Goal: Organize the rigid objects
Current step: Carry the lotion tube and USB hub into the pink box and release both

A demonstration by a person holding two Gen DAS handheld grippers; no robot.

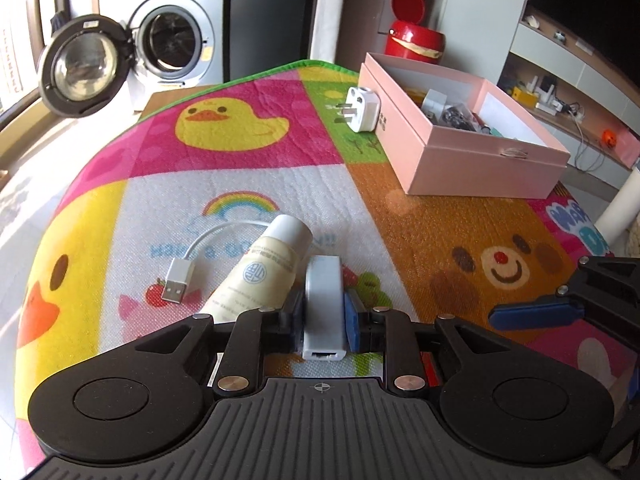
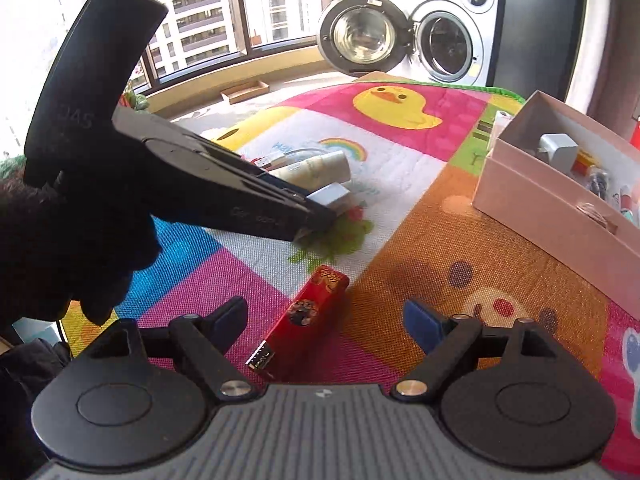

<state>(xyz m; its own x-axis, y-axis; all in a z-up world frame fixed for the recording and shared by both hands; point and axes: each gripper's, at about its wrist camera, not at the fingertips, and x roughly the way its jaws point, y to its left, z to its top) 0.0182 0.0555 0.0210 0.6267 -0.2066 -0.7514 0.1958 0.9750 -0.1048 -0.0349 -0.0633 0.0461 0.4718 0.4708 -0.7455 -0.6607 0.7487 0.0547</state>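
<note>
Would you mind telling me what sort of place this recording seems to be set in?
Most likely a home, perhaps a flat's laundry or balcony area: a silver front-loading washing machine with its door open, a colourful children's play mat with duck pictures, and apartment towers outside the window.

Open mat (image 1: 400, 220) lies between the cream tube (image 1: 262, 268) and the pink box (image 1: 472, 152); a white plug (image 1: 362, 110) touches the box's left wall.
</note>
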